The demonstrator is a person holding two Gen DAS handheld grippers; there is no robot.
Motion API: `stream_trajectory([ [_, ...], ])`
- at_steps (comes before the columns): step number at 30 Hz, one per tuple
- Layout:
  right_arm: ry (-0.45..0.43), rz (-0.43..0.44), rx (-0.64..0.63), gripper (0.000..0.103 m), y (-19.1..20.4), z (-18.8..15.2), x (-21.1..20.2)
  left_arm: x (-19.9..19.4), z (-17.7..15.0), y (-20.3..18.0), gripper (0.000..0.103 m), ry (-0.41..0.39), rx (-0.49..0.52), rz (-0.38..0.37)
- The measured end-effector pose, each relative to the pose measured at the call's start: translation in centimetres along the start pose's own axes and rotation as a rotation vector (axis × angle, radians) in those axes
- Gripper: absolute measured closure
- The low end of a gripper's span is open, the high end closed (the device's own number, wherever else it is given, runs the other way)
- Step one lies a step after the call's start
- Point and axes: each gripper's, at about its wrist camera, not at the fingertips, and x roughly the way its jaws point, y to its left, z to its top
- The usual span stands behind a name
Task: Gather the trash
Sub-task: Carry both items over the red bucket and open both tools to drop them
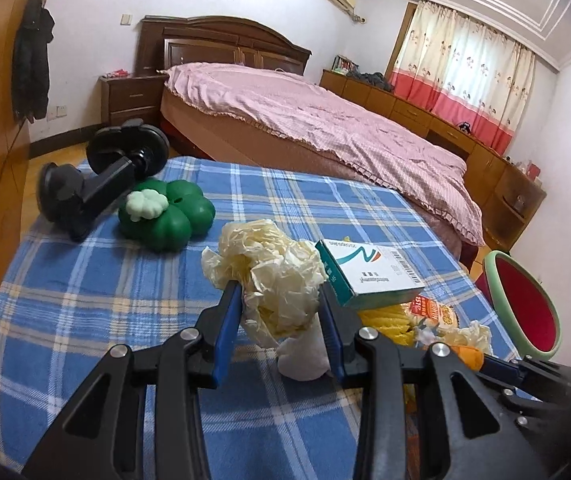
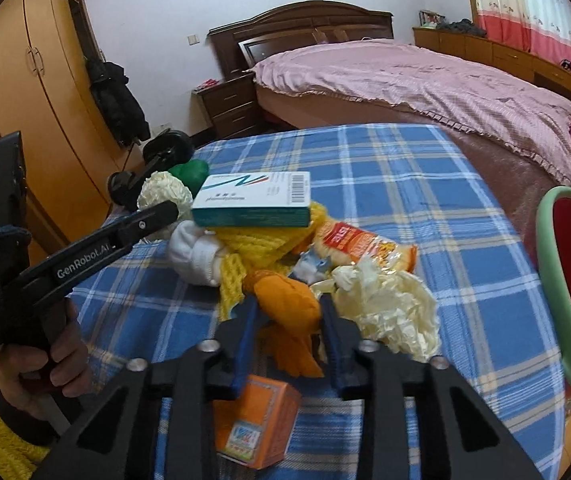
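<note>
Now both grippers pinch trash beside the teal box (image 1: 369, 276): left gripper (image 1: 281, 312) holds crumpled paper (image 1: 273, 276), right gripper (image 2: 287, 332) grips an orange wrapper (image 2: 285, 304). Next, probably lifting both clear.

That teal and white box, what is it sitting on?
The teal and white box rests on yellow netting, beside a white wad. Whatever lies deeper beneath the box is covered.
</note>
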Motion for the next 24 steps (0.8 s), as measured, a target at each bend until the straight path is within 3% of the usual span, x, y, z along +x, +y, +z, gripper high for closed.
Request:
stream_trajectory([
  [13,-0.176,-0.011,0.001,0.077,0.1,0.9,-6.1,-4.5,0.5,-2.5,0.064,-0.057,0.026,-0.031],
  [24,-0.311,-0.084,0.035,0.077,-2.3,1.4,-12.8,-7.4,2.2,-6.5,0.064,-0.074,0.051,-0.136],
])
